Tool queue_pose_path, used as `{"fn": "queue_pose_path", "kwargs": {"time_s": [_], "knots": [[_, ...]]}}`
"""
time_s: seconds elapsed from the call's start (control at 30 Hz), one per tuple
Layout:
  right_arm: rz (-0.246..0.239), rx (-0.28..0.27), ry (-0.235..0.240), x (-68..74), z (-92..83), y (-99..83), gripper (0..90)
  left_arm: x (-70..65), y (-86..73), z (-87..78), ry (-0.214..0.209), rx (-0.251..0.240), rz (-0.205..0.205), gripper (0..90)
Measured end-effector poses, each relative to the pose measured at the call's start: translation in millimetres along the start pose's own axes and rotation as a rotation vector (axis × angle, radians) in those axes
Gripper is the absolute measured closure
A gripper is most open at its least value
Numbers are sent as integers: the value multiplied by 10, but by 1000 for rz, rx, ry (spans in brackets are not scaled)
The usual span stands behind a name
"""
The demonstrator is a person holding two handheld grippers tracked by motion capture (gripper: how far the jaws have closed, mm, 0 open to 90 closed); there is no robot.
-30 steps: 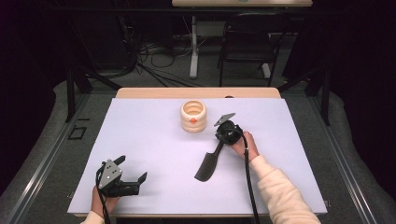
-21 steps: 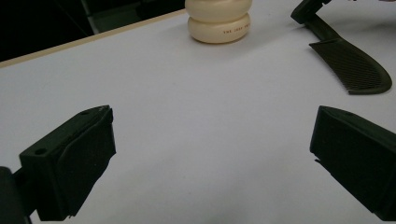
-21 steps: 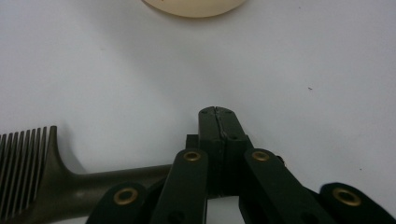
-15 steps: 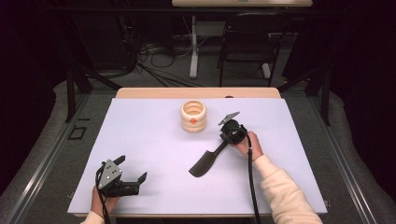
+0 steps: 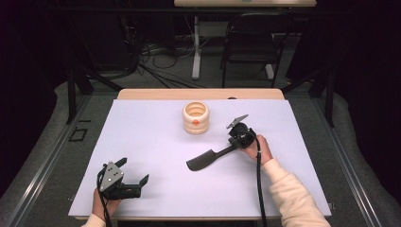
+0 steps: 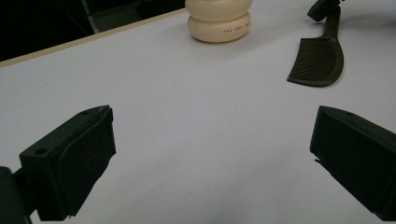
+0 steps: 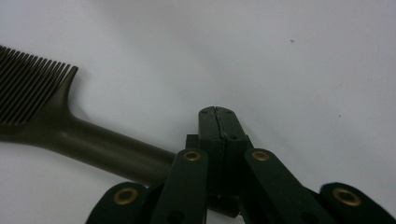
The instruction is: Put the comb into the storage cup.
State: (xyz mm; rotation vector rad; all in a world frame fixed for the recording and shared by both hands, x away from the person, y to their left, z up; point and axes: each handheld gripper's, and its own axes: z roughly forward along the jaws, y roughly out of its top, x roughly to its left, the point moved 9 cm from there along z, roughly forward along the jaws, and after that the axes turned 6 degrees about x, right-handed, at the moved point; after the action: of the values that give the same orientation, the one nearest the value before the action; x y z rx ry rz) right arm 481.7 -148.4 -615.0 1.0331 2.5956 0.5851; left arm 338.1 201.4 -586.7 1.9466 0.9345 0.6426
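A dark comb (image 5: 203,162) lies on the white table (image 5: 156,137), teeth end toward the left front, handle running up to my right gripper (image 5: 235,142). In the right gripper view the jaws (image 7: 217,114) are pressed together at the tips, and the comb (image 7: 93,144) handle slips under their base; nothing shows between the pads. My left gripper (image 5: 133,170) rests at the front left, open and empty (image 6: 210,154), facing the comb (image 6: 317,63) and a cream ringed container (image 6: 218,18). That container (image 5: 196,118) stands at the table's back middle.
A wooden strip (image 5: 198,94) edges the table's far side. Beyond it are cables, a chair (image 5: 250,42) and table legs on a dark floor. A cable trails from the right gripper along the person's sleeve (image 5: 293,198).
The right gripper has shifted slightly right and the comb has swung with it, from pointing toward the front edge to lying nearly sideways with its teeth end to the left. The left gripper has stayed put.
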Motion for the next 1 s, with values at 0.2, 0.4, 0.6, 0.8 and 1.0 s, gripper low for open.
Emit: {"fn": "queue_pose_path", "kwargs": {"time_s": [0.2, 0.4, 0.6, 0.8, 1.0], "knots": [[1, -10, 4, 15, -13, -31, 900, -1, 1, 0, 0, -1, -1, 0], [-7, 23, 10, 31, -52, -100, 900, 0, 2, 0, 1, -2, 0, 0], [-12, 17, 14, 34, -78, -131, 900, -1, 3, 2, 2, -3, 0, 0], [-7, 24, 19, 53, -104, -183, 900, -2, 2, 3, 1, -2, 0, 0], [-10, 23, 24, 68, -120, -200, 900, -2, 5, 1, 5, -3, 1, 0]]}}
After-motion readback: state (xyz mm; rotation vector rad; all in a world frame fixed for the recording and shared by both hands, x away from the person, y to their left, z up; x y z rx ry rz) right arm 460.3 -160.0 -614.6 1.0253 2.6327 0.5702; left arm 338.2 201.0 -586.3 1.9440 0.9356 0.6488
